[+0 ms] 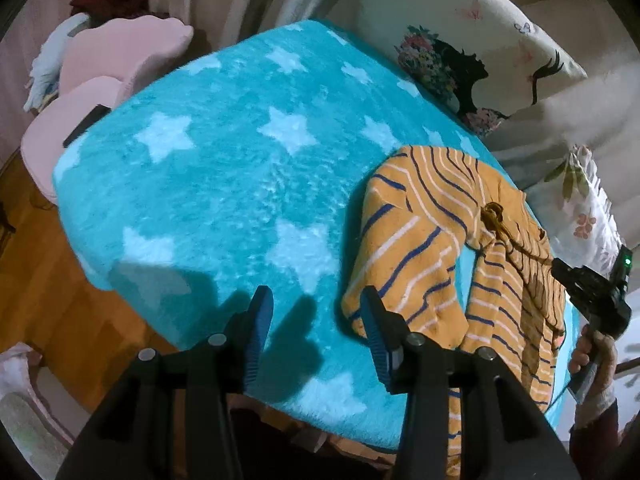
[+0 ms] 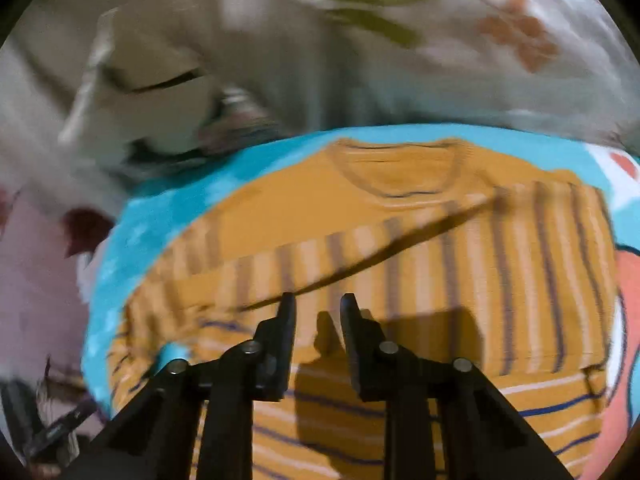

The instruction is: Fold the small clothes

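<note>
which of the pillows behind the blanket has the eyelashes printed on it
The cream pillow along the far edge of the turquoise star blanket: it bears black eyelashes and butterflies. The white pillow beside it has only leaves and flowers.
</note>
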The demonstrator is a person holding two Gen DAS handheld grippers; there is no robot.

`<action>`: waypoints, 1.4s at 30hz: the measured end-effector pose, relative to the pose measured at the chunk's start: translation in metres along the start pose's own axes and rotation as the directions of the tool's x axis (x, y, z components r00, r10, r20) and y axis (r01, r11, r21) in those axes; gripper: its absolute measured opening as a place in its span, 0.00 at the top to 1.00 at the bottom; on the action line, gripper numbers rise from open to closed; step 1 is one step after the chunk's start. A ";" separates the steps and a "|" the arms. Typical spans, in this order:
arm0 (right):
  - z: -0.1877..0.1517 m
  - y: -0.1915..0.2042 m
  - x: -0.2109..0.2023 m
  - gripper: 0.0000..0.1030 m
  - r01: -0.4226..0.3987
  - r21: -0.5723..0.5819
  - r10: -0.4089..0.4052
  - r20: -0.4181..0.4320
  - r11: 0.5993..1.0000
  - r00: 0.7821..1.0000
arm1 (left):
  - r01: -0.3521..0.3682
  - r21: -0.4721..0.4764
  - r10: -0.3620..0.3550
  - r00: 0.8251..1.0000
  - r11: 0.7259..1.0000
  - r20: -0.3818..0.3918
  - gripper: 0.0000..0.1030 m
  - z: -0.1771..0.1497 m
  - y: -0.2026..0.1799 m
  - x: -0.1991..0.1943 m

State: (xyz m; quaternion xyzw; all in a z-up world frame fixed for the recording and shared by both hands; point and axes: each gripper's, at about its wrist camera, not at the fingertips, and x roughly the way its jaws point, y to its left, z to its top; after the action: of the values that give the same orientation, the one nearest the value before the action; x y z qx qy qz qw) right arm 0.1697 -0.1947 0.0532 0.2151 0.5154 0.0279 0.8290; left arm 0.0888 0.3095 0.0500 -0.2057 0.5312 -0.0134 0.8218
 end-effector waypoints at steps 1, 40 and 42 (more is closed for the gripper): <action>0.004 -0.003 0.002 0.78 0.011 0.020 -0.011 0.002 1.000 1.000 | 0.004 0.008 -0.003 1.000 1.000 -0.006 0.57 0.000 -0.002 0.002; -0.127 0.213 0.068 0.43 -0.225 -0.473 0.073 -0.317 0.852 0.946 | 0.000 -0.105 0.001 1.000 0.994 0.015 0.46 0.000 0.059 -0.013; -0.135 0.218 0.073 0.41 -0.108 -0.548 -0.029 -0.235 0.829 0.972 | 0.004 -0.114 -0.002 1.000 0.993 0.015 0.46 0.000 0.065 -0.014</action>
State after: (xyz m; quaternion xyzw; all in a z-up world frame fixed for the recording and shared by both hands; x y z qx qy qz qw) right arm 0.1251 0.0663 0.0253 -0.0299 0.5737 0.2192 0.7886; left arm 0.0698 0.3720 0.0396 -0.2534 0.5249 0.0172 0.8124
